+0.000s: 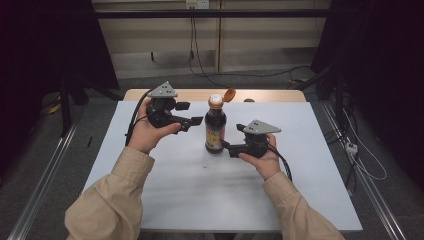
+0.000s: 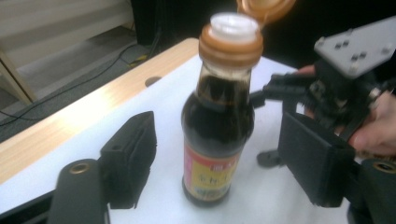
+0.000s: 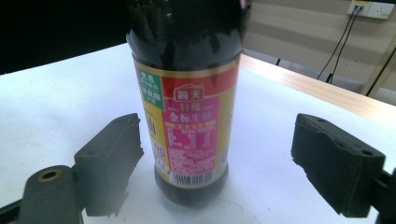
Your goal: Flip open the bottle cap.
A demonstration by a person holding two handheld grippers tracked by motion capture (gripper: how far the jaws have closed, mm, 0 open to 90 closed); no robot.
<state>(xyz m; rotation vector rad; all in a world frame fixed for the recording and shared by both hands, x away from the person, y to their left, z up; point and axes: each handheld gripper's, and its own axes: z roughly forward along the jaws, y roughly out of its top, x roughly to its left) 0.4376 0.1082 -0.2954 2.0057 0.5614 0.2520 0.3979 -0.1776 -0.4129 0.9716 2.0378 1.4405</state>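
Note:
A dark soy sauce bottle [image 1: 215, 131] with a red and yellow label stands upright in the middle of the white table [image 1: 175, 190]. Its orange flip cap [image 1: 229, 94] is hinged back, and the white spout shows. My left gripper [image 1: 189, 113] is just left of the bottle's neck. In the left gripper view the bottle [image 2: 218, 135] stands between the wide-apart pads of this gripper [image 2: 223, 154], untouched. My right gripper [image 1: 234, 138] is at the bottle's lower right. In the right gripper view its pads [image 3: 226, 161] flank the bottle [image 3: 189, 93] with gaps on both sides.
A wooden strip [image 1: 195, 94] runs along the table's far edge. Cables trail over the floor behind it and to the right [image 1: 360, 160]. Dark curtains stand at both sides.

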